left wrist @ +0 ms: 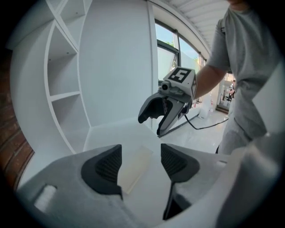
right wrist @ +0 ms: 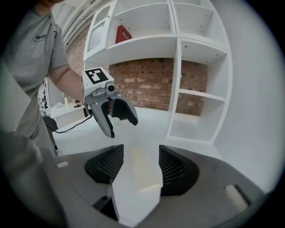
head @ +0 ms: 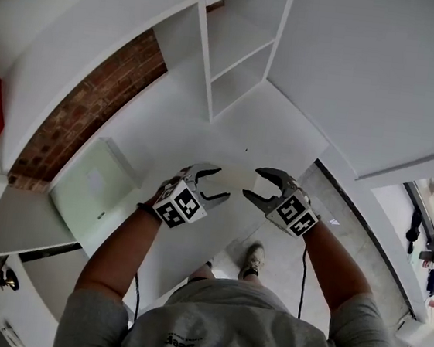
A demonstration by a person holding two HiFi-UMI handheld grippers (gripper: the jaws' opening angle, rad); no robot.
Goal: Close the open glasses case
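A pale cream glasses case (left wrist: 136,167) lies flat on the white table (head: 177,129); no raised lid shows on it. In the right gripper view the case (right wrist: 144,171) appears far below, through the gap between the jaws. Both grippers hang in the air above the table, facing each other a short way apart. My left gripper (head: 219,185) is open with nothing between its pads (left wrist: 103,168). My right gripper (head: 253,184) is open too, its pads (right wrist: 174,168) bare. Each gripper shows in the other's view: the right gripper (left wrist: 151,124) and the left gripper (right wrist: 121,127).
A white shelf unit (head: 214,60) stands at the table's far end, beside a brick wall (head: 84,107). A pale green box (head: 95,186) sits to the left. A red thing (right wrist: 124,33) is on an upper shelf. Grey floor, a cable (head: 304,268) and a shoe (head: 252,258) lie below right.
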